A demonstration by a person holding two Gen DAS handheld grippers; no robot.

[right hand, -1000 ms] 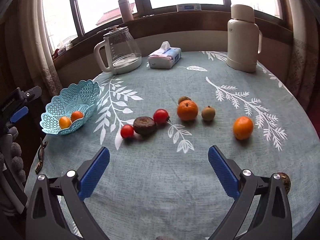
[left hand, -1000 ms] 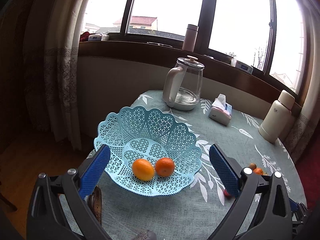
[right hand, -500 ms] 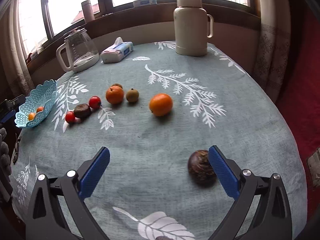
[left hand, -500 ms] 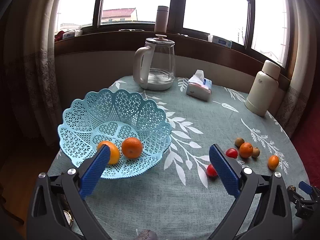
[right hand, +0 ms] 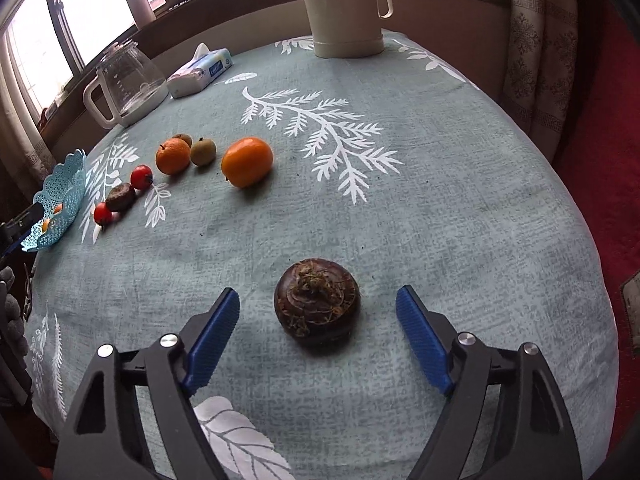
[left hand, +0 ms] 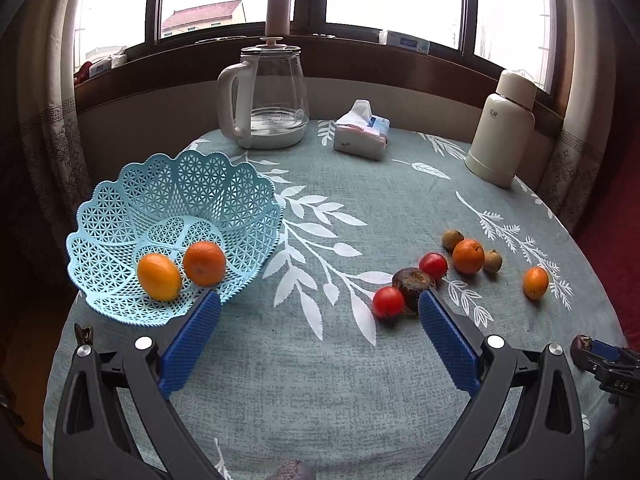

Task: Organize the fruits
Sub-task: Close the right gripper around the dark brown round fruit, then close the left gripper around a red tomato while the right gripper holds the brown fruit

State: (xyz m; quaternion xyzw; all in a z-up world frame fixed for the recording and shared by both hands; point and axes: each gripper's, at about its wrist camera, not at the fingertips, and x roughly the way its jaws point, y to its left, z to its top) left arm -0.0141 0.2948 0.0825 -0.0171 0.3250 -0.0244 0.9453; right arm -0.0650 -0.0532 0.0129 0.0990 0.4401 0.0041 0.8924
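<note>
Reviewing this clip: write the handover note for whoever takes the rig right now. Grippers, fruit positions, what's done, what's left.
Right gripper: open, jaws either side of the dark brown fruit, not gripping.
Left gripper: open, empty, over the tablecloth beside the blue basket.
Done: two oranges in the basket.
Left: the loose row of fruit on the cloth, oranges, red, dark and small brown ones, plus the dark fruit at the right gripper.
</note>
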